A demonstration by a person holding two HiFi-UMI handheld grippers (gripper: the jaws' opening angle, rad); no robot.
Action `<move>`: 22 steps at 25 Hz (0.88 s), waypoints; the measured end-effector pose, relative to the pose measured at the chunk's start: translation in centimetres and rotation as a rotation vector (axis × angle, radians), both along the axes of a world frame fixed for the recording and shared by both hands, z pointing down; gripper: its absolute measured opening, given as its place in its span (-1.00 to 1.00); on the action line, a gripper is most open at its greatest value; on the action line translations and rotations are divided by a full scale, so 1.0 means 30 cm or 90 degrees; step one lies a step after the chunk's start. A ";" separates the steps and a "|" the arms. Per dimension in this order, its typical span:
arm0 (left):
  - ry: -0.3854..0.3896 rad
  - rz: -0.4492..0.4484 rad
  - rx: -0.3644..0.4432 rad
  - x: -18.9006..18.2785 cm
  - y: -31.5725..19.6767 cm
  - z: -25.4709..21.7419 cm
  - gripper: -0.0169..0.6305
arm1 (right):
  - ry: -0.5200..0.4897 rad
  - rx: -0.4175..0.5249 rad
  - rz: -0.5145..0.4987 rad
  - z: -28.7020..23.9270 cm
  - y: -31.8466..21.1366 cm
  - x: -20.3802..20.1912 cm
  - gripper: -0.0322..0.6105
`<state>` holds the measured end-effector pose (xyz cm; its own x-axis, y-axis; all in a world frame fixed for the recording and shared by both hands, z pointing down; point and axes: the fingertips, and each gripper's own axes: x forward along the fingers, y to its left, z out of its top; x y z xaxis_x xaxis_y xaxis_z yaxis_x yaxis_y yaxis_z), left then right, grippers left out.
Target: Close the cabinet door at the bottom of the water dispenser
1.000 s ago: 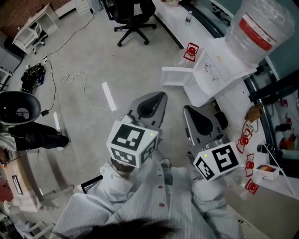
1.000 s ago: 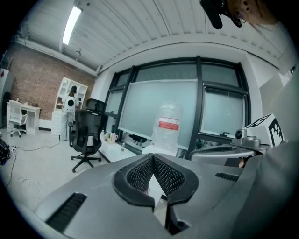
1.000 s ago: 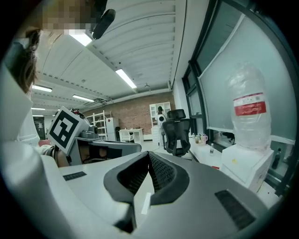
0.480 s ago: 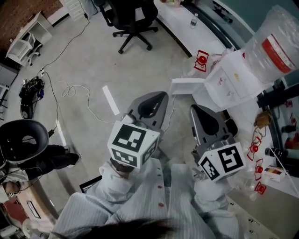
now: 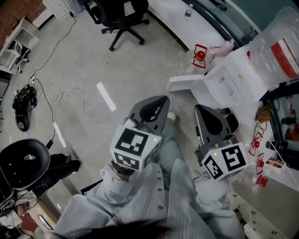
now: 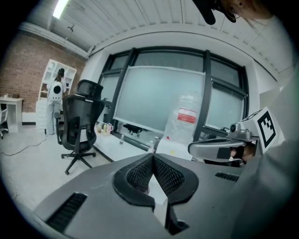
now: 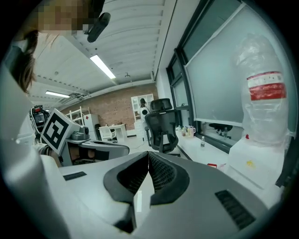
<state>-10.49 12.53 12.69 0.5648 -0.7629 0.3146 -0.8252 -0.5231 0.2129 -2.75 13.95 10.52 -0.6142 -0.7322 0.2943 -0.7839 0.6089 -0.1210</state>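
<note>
The white water dispenser (image 5: 233,77) with its clear bottle (image 5: 280,44) stands at the upper right of the head view. Its bottom cabinet door (image 5: 186,84) hangs open, swung out to the left as a white panel. My left gripper (image 5: 162,99) is shut and empty, its tips just below the door's free edge and apart from it. My right gripper (image 5: 199,108) is also shut and empty, just below the dispenser's base. In the left gripper view the shut left gripper (image 6: 153,157) points at the dispenser (image 6: 180,140). In the right gripper view the dispenser (image 7: 254,161) stands to the right of the right gripper (image 7: 148,154).
A black office chair (image 5: 119,14) stands at the top beside a long white counter (image 5: 187,23). Cables (image 5: 70,98) and a white strip (image 5: 106,96) lie on the floor to the left. Another dark chair (image 5: 23,163) is at the far left. Red tags (image 5: 200,55) hang by the dispenser.
Both grippers have travelled forward toward the dispenser, still shut. The open door and dispenser now lie closer to their tips, and the floor items have slid back in view.
</note>
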 end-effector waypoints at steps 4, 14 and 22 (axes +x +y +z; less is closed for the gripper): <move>-0.006 0.006 0.000 0.004 -0.147 0.023 -0.92 | -0.004 -0.009 0.001 0.033 -0.140 -0.001 -0.86; 0.012 -0.005 0.003 0.019 -0.595 -0.025 -0.92 | -0.008 -0.010 -0.015 0.006 -0.583 -0.010 -0.86; 0.001 -0.001 0.005 0.022 -0.779 -0.034 -0.92 | -0.016 -0.016 -0.010 0.001 -0.800 -0.008 -0.86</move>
<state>-9.84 -10.83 11.66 0.5639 -0.7664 0.3076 -0.8259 -0.5230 0.2108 -3.00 -10.06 10.54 -0.6329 -0.7149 0.2972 -0.7709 0.6177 -0.1557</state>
